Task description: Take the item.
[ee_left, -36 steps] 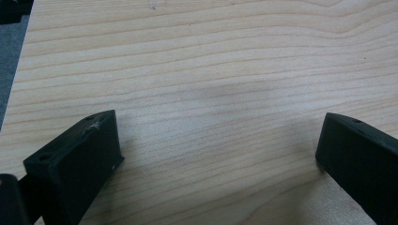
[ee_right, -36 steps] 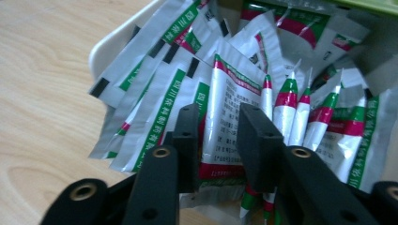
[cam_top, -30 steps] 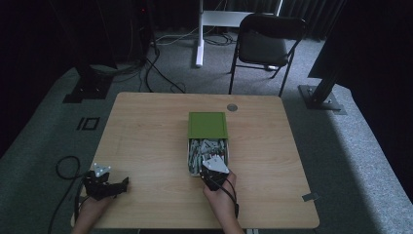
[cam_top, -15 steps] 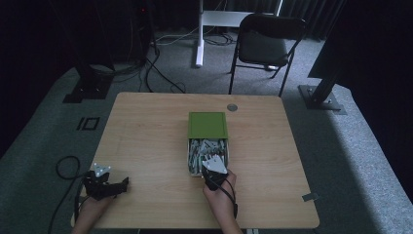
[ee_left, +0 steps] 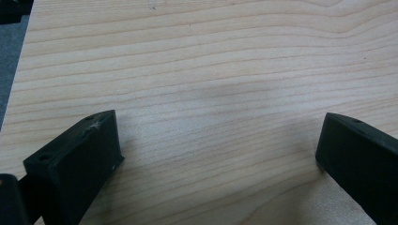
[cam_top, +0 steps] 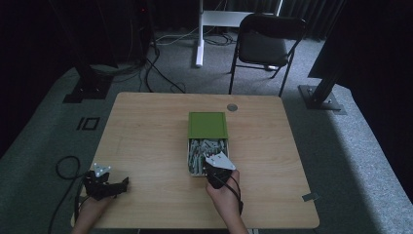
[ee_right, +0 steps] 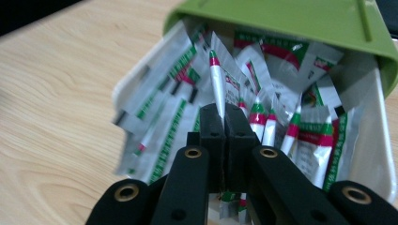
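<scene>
A white box full of silver sachets with green and red print stands at the table's middle, its green lid lying against its far end. My right gripper hangs over the box's near end. In the right gripper view its jaws have just been closing and now pinch one upright sachet edge-on, with the other sachets and the green lid behind. My left gripper rests near the table's front left corner, and in the left gripper view it stands wide open over bare wood.
The wooden table has a small round grommet near its far edge. A black chair and a white desk leg stand beyond it. Cables lie on the grey carpet at the left.
My right gripper has risen slightly over the box's near end. The left hand has stayed in place.
</scene>
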`<state>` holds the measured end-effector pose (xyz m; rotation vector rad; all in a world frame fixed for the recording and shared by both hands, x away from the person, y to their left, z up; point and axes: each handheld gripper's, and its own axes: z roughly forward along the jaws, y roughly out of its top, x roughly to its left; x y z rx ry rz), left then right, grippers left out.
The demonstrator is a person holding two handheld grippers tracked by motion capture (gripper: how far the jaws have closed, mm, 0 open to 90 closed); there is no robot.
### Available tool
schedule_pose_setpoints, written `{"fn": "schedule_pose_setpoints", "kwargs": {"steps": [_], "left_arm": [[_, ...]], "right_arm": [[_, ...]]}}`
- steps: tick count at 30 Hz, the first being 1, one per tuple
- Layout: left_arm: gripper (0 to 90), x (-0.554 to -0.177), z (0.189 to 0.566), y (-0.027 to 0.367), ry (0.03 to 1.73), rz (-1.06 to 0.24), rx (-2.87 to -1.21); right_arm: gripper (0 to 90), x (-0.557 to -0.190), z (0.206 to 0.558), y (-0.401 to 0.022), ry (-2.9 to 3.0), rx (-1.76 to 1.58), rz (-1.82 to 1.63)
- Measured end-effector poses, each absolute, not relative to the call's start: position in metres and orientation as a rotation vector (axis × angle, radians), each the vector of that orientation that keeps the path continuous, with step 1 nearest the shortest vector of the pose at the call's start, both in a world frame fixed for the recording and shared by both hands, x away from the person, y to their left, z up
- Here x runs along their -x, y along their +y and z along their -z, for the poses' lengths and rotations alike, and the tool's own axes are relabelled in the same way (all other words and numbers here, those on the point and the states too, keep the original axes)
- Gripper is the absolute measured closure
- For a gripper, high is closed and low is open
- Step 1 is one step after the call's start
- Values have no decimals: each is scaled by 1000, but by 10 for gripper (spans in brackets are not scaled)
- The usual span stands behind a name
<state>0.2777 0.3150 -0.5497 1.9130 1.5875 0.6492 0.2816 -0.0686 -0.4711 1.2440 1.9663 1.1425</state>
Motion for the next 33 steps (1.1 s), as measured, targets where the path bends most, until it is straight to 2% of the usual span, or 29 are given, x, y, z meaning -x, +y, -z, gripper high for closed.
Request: {"fn": "schedule_pose_setpoints", "kwargs": {"steps": [13, 24, 33], "left_arm": [[11, -278, 550, 315, 1588, -648, -1912], [11, -278, 550, 315, 1588, -649, -1912], [11, -278, 550, 315, 1587, -648, -1913]], "right_arm": [[886, -284, 439, -78, 1935, -1203, -1290], [886, -305, 404, -117, 1796, -1244, -1328], [886, -324, 399, -150, 1729, -1292, -1294]]}}
